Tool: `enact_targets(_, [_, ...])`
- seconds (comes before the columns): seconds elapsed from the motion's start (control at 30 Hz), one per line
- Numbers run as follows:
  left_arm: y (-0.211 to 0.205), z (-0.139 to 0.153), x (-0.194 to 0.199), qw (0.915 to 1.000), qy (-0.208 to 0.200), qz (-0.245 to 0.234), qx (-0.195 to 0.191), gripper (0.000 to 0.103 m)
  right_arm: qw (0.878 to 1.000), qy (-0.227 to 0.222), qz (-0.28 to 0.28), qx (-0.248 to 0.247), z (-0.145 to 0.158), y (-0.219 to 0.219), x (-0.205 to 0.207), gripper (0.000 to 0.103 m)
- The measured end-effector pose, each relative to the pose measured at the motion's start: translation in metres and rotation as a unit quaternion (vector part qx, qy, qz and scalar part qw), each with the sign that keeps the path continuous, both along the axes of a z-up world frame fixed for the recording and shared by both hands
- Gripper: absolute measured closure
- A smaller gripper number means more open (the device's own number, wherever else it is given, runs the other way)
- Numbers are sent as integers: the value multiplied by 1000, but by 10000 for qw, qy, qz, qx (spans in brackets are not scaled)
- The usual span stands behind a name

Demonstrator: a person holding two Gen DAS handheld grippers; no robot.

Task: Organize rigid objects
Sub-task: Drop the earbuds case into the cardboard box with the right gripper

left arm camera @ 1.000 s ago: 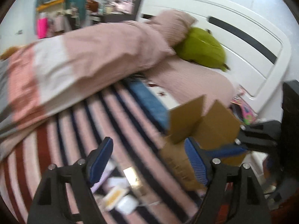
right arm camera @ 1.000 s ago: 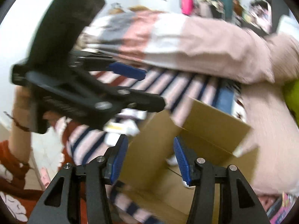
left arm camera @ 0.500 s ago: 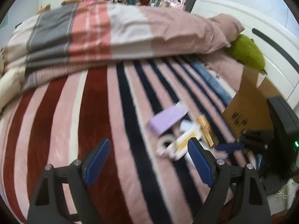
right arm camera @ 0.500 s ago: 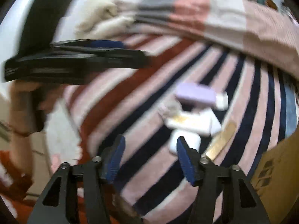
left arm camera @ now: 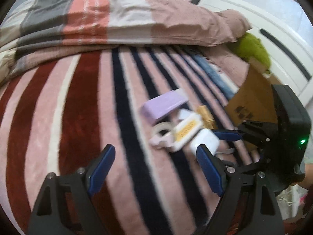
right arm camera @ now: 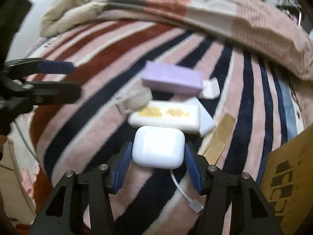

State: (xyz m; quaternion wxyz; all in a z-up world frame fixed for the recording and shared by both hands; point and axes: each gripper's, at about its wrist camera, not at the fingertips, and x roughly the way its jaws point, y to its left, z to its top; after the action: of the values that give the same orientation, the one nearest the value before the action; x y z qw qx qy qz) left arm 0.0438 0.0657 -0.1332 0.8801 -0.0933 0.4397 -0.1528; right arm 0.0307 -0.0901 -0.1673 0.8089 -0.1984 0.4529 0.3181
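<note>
A pile of small items lies on the striped bed cover: a white rounded case [right arm camera: 158, 146], a white flat box with gold print [right arm camera: 166, 116], a purple box [right arm camera: 172, 79], a tape roll [right arm camera: 137, 98] and a gold strip [right arm camera: 220, 135]. My right gripper [right arm camera: 157, 161] is open, its blue pads either side of the white case [left arm camera: 205, 140]. My left gripper [left arm camera: 154, 168] is open and empty above the cover, left of the pile; the purple box [left arm camera: 164, 105] lies beyond it.
An open cardboard box [right arm camera: 289, 176] stands at the right, also in the left wrist view [left arm camera: 252, 96]. A white cable [right arm camera: 183, 192] lies under the right gripper. A folded quilt [left arm camera: 117, 17] and a green plush [left arm camera: 252, 47] lie at the back.
Both grippers swung from the cardboard box to the pile. The right gripper has dropped closer, and its pads now flank the white case.
</note>
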Motion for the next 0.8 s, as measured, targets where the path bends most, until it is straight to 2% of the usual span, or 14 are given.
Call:
enact_targets(0.13, [-18, 32, 5, 9967, -167, -530, -590, 21, 9971, -257, 399, 587, 46, -5, -15, 53])
enact_targets(0.17, [-22, 39, 7, 9958, -207, -615, -641, 24, 9962, -309, 455, 668, 54, -5, -17, 53])
enact_targets(0.27, [-42, 67, 15, 9905, -289, -1031, -863, 43, 9920, -543, 598, 966, 89, -14, -25, 53])
enact_targets(0.43, [-93, 105, 35, 9821, -400, -1659, -797, 67, 9857, -1104, 481, 1178, 135, -46, -24, 53])
enact_targets(0.63, [-178, 127, 70, 9731, -341, -2250, -368, 67, 9846, -1274, -66, 1195, 156, -106, -2, 53])
enact_targets(0.8, [-239, 122, 100, 9642, -24, -2643, -208, 69, 9880, -1039, -636, 947, 157, -160, 26, 53])
